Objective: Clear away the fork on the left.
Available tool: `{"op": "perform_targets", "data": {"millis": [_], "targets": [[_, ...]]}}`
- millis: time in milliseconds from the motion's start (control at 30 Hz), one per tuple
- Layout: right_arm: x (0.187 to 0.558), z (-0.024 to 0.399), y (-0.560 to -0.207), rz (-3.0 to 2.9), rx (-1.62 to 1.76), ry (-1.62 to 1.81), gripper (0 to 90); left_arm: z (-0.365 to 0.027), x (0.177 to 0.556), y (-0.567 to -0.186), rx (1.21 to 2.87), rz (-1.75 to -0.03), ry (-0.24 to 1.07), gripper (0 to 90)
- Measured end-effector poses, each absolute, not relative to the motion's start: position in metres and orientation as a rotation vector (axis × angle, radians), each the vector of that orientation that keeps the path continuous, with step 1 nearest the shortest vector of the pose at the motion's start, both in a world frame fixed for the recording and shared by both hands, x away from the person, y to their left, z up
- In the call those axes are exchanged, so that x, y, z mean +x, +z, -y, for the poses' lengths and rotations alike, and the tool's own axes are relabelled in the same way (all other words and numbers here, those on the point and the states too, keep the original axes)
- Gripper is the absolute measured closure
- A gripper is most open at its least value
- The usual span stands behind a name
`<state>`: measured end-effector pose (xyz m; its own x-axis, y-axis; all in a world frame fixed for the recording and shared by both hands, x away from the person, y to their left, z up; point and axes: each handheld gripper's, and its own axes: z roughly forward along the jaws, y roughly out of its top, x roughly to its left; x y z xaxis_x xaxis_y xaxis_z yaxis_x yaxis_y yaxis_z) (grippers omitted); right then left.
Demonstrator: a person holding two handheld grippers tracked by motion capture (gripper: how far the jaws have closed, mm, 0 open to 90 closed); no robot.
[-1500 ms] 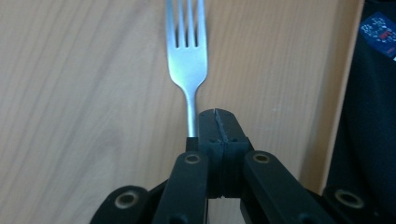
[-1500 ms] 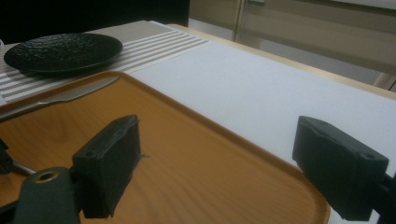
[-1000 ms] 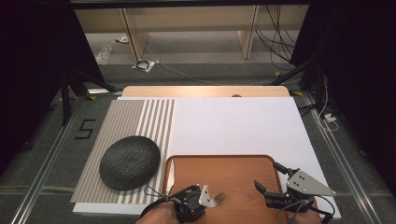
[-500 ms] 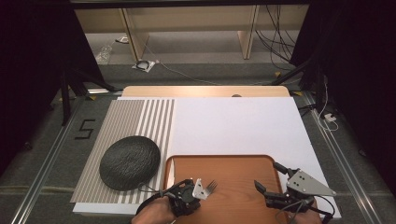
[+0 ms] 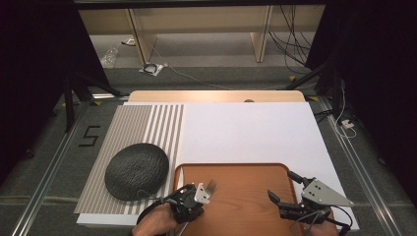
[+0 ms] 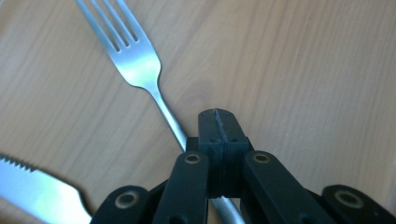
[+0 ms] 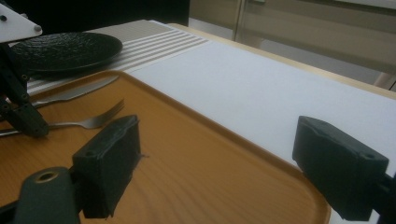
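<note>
At the far left a black plate [image 5: 136, 170] sits on the striped mat [image 5: 147, 129], just beside the wooden tray [image 5: 246, 194]. A knife [image 7: 77, 92] lies inside the tray along its left edge, next to the fork [image 6: 135, 60]. Your left gripper [image 5: 195, 197] is over the tray's left part with its jaws pressed together; the fork handle runs beside and under the tips, and you cannot tell from these pictures whether the jaws pinch it. The fork lies low on the tray, tines pointing away from you. Your right gripper [image 5: 286, 188] hovers at the tray's right side, jaws spread wide and holding nothing. White table surface [image 5: 255, 132] lies beyond the tray.
</note>
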<state>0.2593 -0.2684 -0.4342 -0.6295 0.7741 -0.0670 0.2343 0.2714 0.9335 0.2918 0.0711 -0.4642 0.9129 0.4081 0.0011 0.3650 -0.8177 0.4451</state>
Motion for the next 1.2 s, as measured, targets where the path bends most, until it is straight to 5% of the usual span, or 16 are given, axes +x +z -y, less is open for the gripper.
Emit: {"op": "perform_targets", "data": {"millis": [1200], "targets": [[0.259,0.269,-0.434,-2.027,0.906,1.345,16.1,-0.098,0.301,-0.465,2.613,-0.671,0.148,89.2]]}}
